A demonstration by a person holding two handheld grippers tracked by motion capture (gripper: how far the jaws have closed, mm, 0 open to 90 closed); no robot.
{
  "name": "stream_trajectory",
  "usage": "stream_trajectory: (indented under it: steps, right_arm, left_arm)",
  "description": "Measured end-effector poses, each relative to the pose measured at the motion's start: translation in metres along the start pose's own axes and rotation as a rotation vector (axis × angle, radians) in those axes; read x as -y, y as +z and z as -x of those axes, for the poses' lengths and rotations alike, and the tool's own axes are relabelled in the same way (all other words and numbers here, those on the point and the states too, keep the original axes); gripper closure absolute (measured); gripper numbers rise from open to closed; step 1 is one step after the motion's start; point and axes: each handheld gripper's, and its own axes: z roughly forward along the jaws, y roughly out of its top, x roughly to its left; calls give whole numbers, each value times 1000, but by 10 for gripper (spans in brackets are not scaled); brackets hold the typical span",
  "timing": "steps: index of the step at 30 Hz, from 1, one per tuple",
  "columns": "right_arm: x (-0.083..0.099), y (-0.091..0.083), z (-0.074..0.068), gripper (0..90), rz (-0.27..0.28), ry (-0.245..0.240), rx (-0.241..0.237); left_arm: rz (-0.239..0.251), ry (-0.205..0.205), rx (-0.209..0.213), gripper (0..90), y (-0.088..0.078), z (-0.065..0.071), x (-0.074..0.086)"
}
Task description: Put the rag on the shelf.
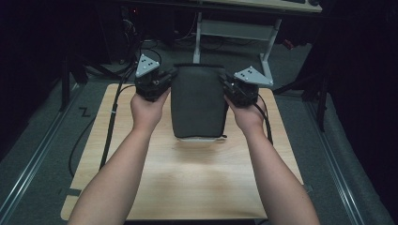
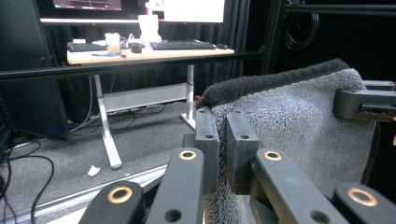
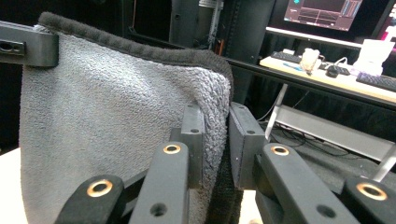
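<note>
A grey terry towel (image 1: 197,103) with a dark hem hangs upright over the wooden table (image 1: 187,187), its lower edge just above or brushing the tabletop. My left gripper (image 1: 172,75) is shut on the towel's top left corner. My right gripper (image 1: 225,82) is shut on the top right corner. In the left gripper view the towel (image 2: 299,130) runs between the pads of my left gripper (image 2: 222,140), and the right gripper's jaw (image 2: 364,100) clamps the far corner. In the right gripper view the towel (image 3: 107,121) is pinched by my right gripper (image 3: 216,140), with the left gripper (image 3: 28,44) at the far corner.
Behind the table stands a white-legged desk (image 1: 234,33) carrying keyboards (image 2: 182,45) and monitors (image 3: 327,11). Dark curtains and cables surround the floor. Metal rails (image 1: 33,159) run along the grey floor beside the table. Both forearms reach in over the table's near half.
</note>
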Motion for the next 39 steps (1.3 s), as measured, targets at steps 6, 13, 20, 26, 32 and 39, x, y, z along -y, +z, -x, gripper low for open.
stream_trajectory:
  steps: [6, 13, 20, 26, 32, 39]
  right_arm:
    - [9, 21, 7, 790, -28, -16, -1]
    - [34, 41, 16, 782, -132, -30, -13]
    - [54, 50, 21, 790, -201, -23, -28]
    - [63, 59, 21, 793, -242, -10, -42]
    - [69, 62, 24, 790, -265, 7, -51]
    - [81, 63, 28, 784, -260, 61, -101]
  left_arm:
    - [-81, 46, -36, 850, 24, -9, 10]
    - [-222, 6, -13, 853, 51, -23, 46]
    - [-259, -42, 23, 856, 57, -30, 65]
    - [-300, -101, 43, 858, 60, -41, 78]
    - [-324, -102, 49, 858, 64, -40, 89]
    - [-346, -137, 72, 857, 62, -43, 104]
